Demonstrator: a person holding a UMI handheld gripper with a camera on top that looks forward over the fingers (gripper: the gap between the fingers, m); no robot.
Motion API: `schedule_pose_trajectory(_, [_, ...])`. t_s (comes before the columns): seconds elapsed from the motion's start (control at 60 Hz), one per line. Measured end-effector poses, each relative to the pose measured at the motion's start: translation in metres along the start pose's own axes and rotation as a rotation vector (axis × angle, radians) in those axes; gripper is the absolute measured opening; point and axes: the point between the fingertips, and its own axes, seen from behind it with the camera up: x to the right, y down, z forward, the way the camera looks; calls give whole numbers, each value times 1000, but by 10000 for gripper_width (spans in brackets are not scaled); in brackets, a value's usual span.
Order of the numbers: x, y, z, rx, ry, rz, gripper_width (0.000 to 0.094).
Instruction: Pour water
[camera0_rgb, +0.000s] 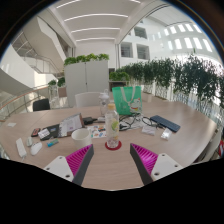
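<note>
the hand-held gripper (113, 160) is spread and empty; a bottle (112, 124) stands on the worktop (185, 135) just ahead (on a red coaster (113, 144)). approach step, likely; next needs closing in squarely.

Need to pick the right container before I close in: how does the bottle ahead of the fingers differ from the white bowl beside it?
The bottle stands tall and narrow; the white bowl sits low and wide. The bottle looks clear with a pale label, the bowl opaque white. The bottle stands on a small red coaster just ahead of the open gripper; the bowl rests directly on the table, off to one side. Both are upright.
</note>
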Motion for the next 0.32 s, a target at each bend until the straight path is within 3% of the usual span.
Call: schedule_pose_trajectory(0.317, [-48, -19, -147, -18, 75, -37, 830])
